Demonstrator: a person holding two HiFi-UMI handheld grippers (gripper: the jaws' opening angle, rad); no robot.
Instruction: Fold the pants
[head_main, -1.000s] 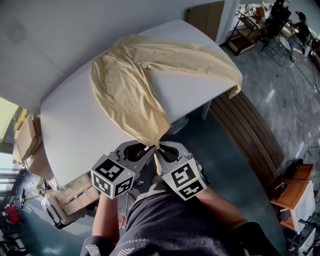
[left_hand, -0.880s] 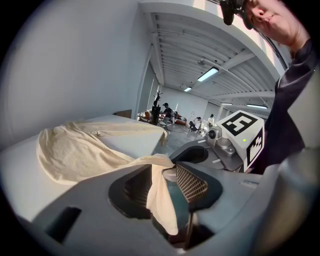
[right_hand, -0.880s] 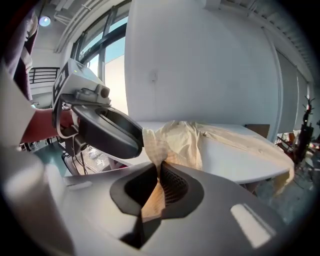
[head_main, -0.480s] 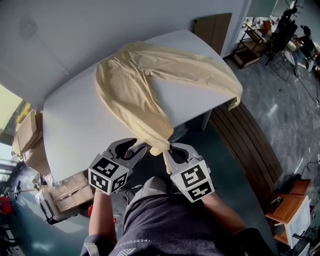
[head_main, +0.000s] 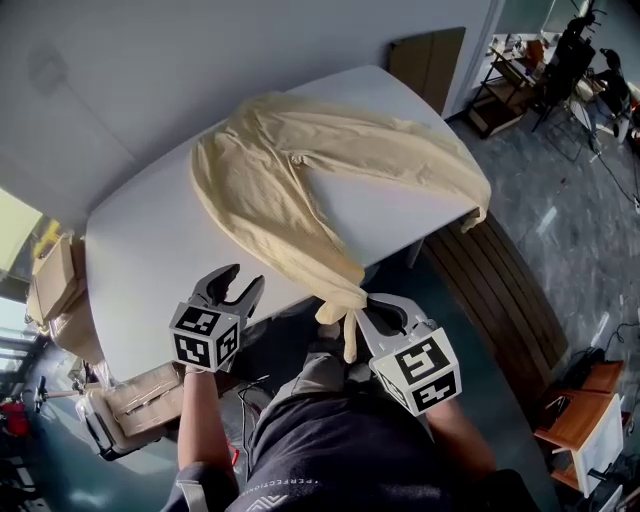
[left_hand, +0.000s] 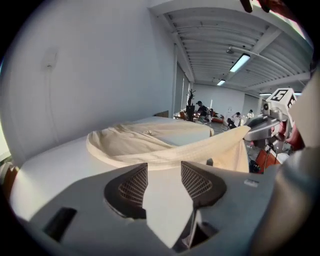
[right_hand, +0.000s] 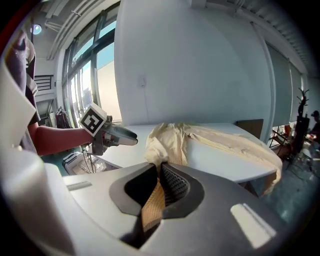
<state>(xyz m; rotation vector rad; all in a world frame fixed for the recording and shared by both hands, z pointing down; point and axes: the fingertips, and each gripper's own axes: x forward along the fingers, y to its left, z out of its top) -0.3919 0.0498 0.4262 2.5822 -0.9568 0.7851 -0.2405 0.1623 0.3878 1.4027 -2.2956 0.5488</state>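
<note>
While the right gripper (right_hand: 158, 169) is closed on the hem end of one leg of the pale yellow fabric pants (head_main: 270, 180), the cloth is pinched between its pads. This gripper is positioned just off the near edge of the white rounded table (head_main: 140, 250). The held leg end hangs over that edge, and a short strip of cloth dangles below the jaws.

The left gripper (left_hand: 164, 170) has its jaws apart. They have just been opening, and only the bare table top shows between them. It sits at the near-left edge of the table, apart from the cloth and to the left of the right gripper.

The pants lie spread on the table top in an inverted V:
- The waist is at the far left.
- One leg runs toward the near edge.
- The other leg runs to the right, where its end droops over the table's right edge.

A brown slatted wooden bench (head_main: 500, 270) stands on the floor to the right of the table.
</note>
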